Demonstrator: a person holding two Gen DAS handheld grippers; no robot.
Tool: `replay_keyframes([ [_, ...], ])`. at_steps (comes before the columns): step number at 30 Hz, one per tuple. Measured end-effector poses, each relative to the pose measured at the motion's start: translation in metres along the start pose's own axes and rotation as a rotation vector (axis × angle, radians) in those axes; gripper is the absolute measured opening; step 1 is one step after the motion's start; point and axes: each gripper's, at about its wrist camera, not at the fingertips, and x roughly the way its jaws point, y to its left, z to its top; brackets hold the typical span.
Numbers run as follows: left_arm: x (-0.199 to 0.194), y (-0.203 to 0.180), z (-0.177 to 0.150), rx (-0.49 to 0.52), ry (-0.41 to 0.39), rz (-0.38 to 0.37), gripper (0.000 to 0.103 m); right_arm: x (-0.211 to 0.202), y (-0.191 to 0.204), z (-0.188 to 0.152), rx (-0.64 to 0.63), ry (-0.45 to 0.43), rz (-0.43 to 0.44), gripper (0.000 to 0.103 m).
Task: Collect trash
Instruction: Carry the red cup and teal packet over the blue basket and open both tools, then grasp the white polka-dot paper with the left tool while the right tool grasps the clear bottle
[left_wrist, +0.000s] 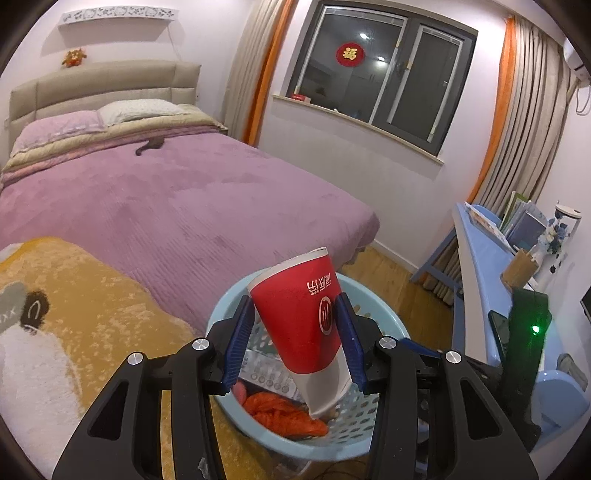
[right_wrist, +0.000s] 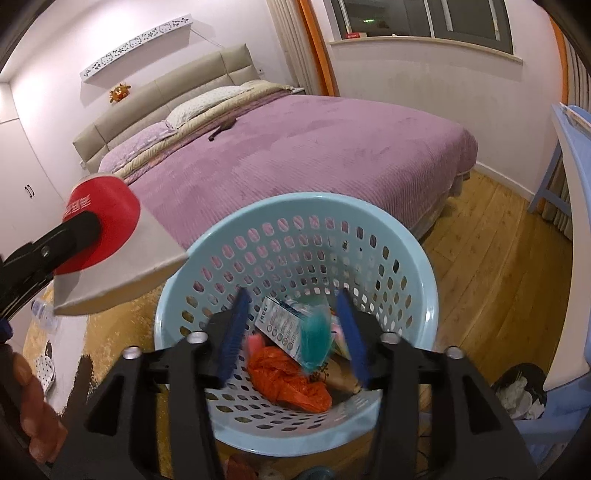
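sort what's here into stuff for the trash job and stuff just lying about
For the job: red paper cup in the left tongs; blue basket; teal item blurred between the right tongs.

Lying about: bed; desk; yellow rug.
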Motion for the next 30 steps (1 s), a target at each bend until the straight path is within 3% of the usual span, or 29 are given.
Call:
replay_keyframes([
  [1,0.003,0.001,0.0,-0.003,0.003,0.0,0.044,-0.001,-0.001,0.001,0.0,-0.001,0.0,0.056],
  [3,0.007,0.004,-0.004,-0.008,0.007,0.011,0.055,-0.002,-0.004,0.002,-0.002,-0.002,-0.005,0.056],
  [4,0.007,0.004,-0.006,-0.007,0.001,0.033,0.067,-0.003,-0.004,0.0,-0.001,-0.003,-0.007,0.057],
  [5,0.006,0.003,-0.006,-0.005,-0.007,0.05,0.072,-0.005,-0.005,-0.001,0.003,-0.006,-0.008,0.057],
  [11,-0.011,0.01,-0.013,0.024,-0.012,0.062,0.072,-0.012,-0.002,-0.001,0.016,-0.017,0.01,0.057],
  [19,-0.058,0.024,-0.018,-0.011,-0.067,0.04,0.072,-0.026,0.033,-0.001,-0.046,-0.061,0.042,0.057],
  [30,-0.151,0.077,-0.044,-0.076,-0.133,0.206,0.074,-0.043,0.129,-0.008,-0.187,-0.092,0.176,0.057],
])
